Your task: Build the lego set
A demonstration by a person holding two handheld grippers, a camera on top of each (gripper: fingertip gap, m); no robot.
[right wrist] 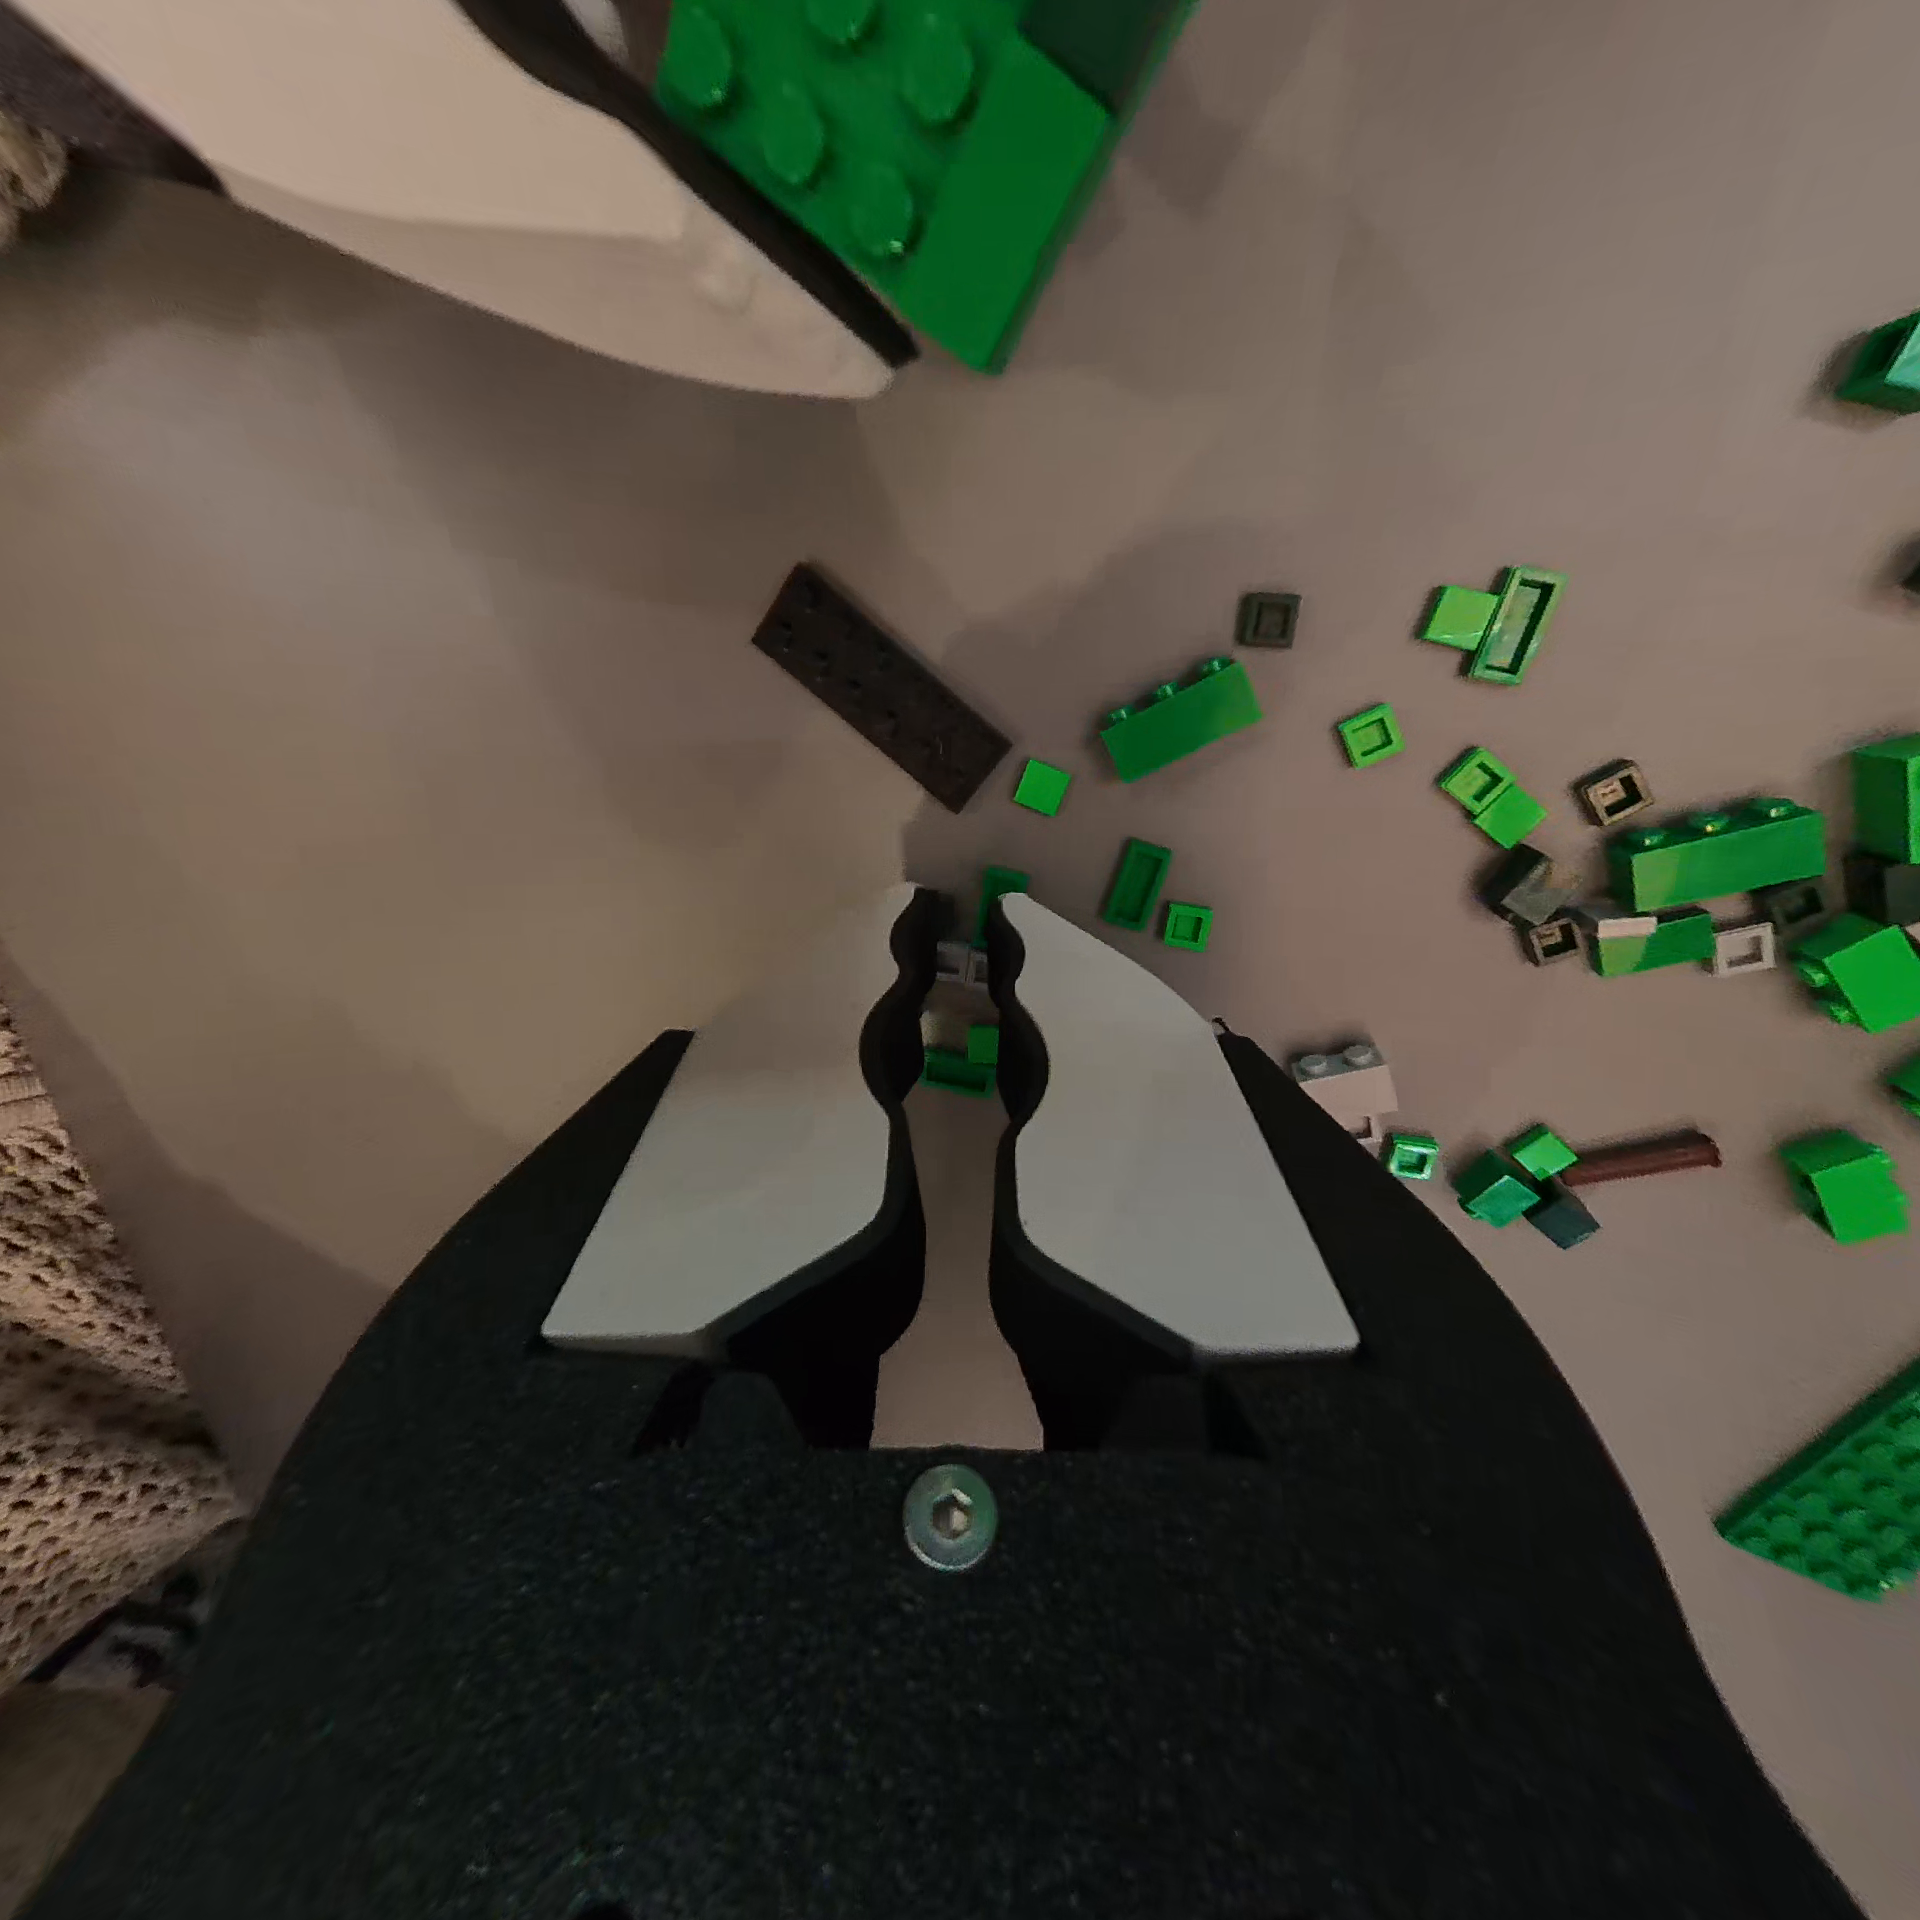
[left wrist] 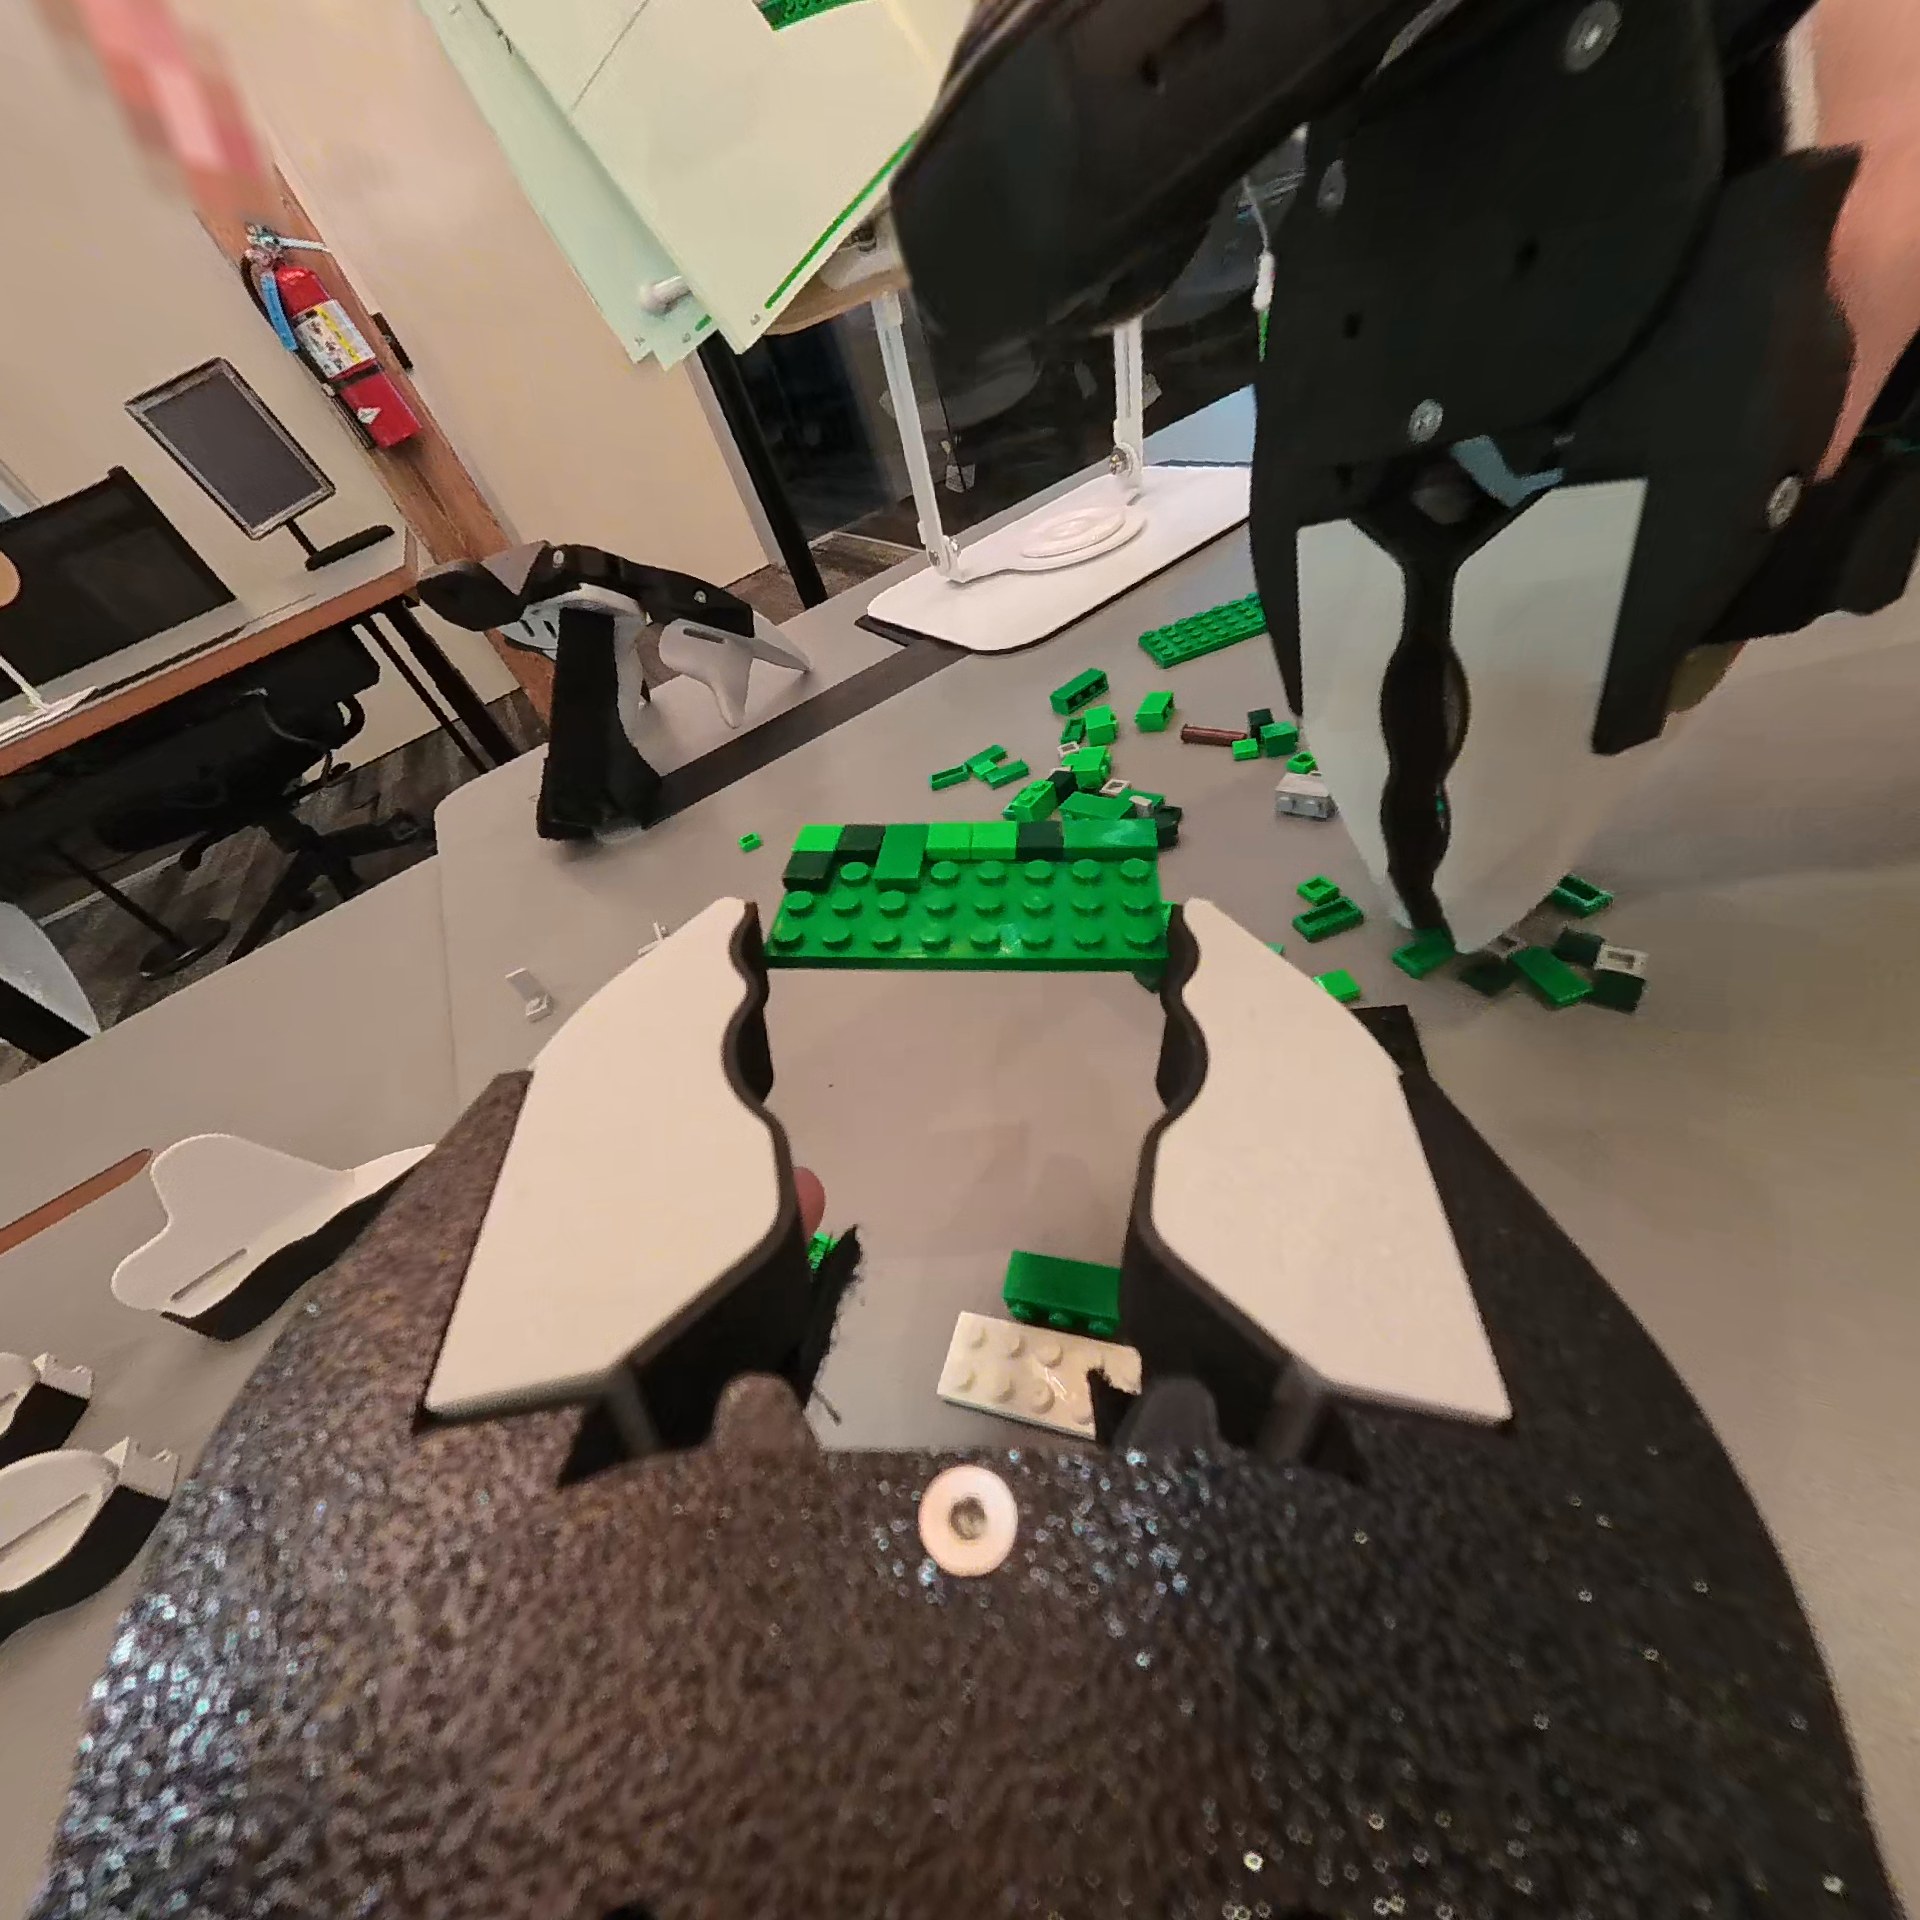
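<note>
We are holding the left tool (left wrist: 966, 940) wide apart, its fingertips bracketing the near ends of the green baseplate (left wrist: 961, 920), which is lying flat on the grey counter (left wrist: 1662, 1195) with a row of green tiles (left wrist: 977, 840) along its far edge. We cannot tell whether the fingers are pressing it. Nearer us, a white plate (left wrist: 1029, 1371) and a green brick (left wrist: 1060, 1288) are resting between the fingers. We are pointing the right tool (right wrist: 956, 914) down into scattered green pieces (right wrist: 1558, 831), its jaws nearly together; whether they are pinching a small green tile (right wrist: 1003, 885) is unclear. A black plate (right wrist: 878, 686) is lying just beyond.
</note>
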